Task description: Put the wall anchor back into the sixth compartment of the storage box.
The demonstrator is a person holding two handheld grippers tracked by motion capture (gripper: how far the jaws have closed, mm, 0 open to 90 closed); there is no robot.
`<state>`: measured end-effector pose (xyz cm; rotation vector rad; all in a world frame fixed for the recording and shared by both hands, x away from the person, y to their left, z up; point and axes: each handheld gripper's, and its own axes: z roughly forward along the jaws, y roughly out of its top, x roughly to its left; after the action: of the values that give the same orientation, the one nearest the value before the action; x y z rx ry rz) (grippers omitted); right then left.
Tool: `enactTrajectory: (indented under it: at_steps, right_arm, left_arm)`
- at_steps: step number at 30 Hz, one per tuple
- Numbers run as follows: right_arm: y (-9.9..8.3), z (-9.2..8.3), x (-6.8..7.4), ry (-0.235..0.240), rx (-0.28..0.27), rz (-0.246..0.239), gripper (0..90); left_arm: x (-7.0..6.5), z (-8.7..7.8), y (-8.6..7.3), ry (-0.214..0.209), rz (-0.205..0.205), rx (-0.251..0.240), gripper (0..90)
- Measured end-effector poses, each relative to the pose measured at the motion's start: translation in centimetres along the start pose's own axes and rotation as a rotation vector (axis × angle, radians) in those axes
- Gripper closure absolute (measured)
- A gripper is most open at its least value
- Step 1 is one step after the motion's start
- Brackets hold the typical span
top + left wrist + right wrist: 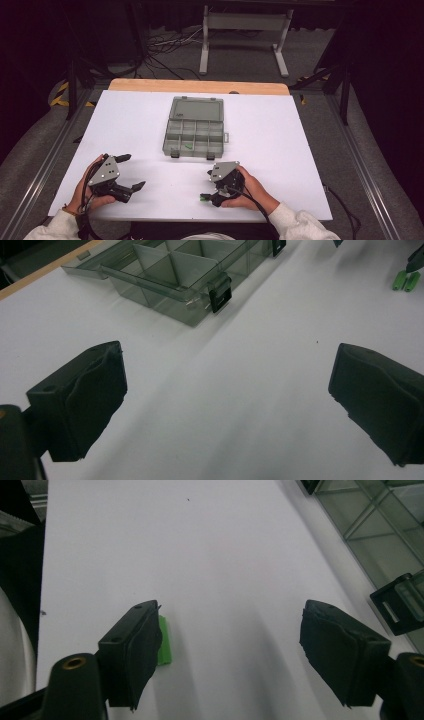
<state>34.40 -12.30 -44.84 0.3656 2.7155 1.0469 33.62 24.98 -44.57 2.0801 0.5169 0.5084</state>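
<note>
Overhead plus two table-level jaw views

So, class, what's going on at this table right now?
A person holds a gripper in each hand over a white table. The right gripper, jaws apart, sits beside a small green piece without clamping it. The left gripper rests open nearby. An open compartment box waits ahead.

In the right gripper view, the small green plastic piece [164, 641] is half hidden behind the right claw's [240, 652] left jaw. The clear grey compartment box [380, 540] runs off the frame's right edge, contents unreadable.
</note>
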Motion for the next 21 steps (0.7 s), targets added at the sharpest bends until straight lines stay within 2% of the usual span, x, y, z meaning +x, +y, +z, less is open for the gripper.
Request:
enactTrajectory:
  at_steps: [4,7,8,9,10,13,16,21]
  right_arm:
    - [0.0,0.36,0.13,0.01,0.017,-0.002,26.6]
    - [0.09,0.55,0.27,0.025,0.014,-0.007,31.3]
    - [0.07,0.63,0.3,0.027,0.013,-0.006,37.9]
    - [0.06,0.81,0.36,0.029,0.028,-0.016,39.9]
    - [0.05,0.8,0.37,0.034,0.02,-0.012,41.9]
    - [0.06,0.7,0.4,0.069,0.019,-0.024,53.3]
    - [0.11,0.64,0.6,0.112,0.021,-0.038,68.3]
    - [0.14,0.57,0.68,0.134,0.024,-0.058,83.7]
  left_arm:
    - [-0.04,0.03,0.0,-0.003,0.001,0.004,3.1]
    - [0.0,0.06,0.01,0.002,0.005,0.005,3.1]
    - [0.0,0.09,0.01,-0.002,0.003,0.005,3.1]
    - [0.0,0.09,0.01,-0.002,0.003,0.005,3.1]
    - [-0.01,0.08,0.01,0.0,0.004,0.005,3.1]
    - [0.02,0.05,0.01,0.003,0.003,0.004,3.1]
    - [0.0,0.07,0.01,-0.002,0.004,0.004,3.1]
    - [-0.01,0.05,0.0,-0.004,0.001,0.003,3.1]
